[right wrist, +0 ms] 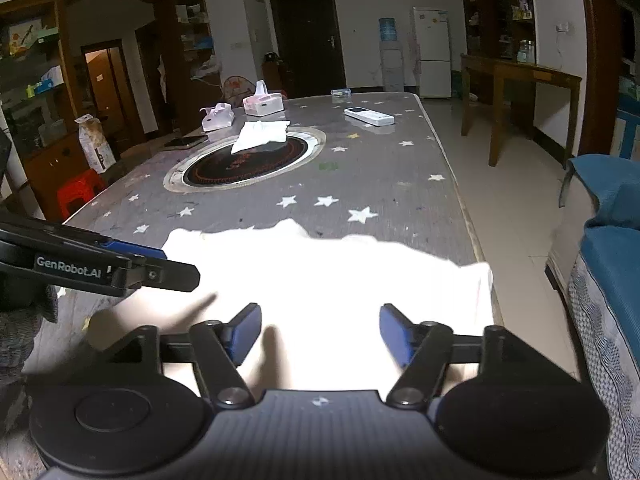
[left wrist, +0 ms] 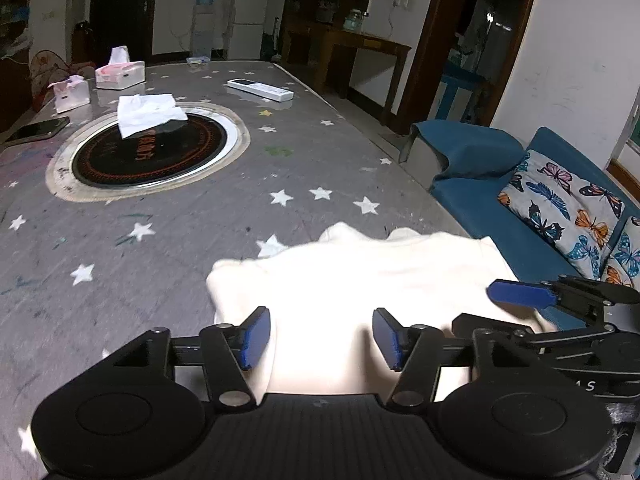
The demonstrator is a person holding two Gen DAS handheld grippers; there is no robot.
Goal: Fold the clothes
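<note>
While jaws gape, soft white cloth [left wrist: 360, 280] lies rumpled on star-printed table [left wrist: 180, 208].

The left gripper [left wrist: 321, 338] and right gripper [right wrist: 320, 334] sit side by side, angled downward, jaws apart, gripping nothing.

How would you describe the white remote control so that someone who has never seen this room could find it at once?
Start at the long grey star-patterned table and find the round black hotplate set into its middle. Look past the hotplate toward the table's far right edge: the remote control lies flat there, alone. Unlike the tissue boxes across the table, it is a slim, hard white bar.
</note>
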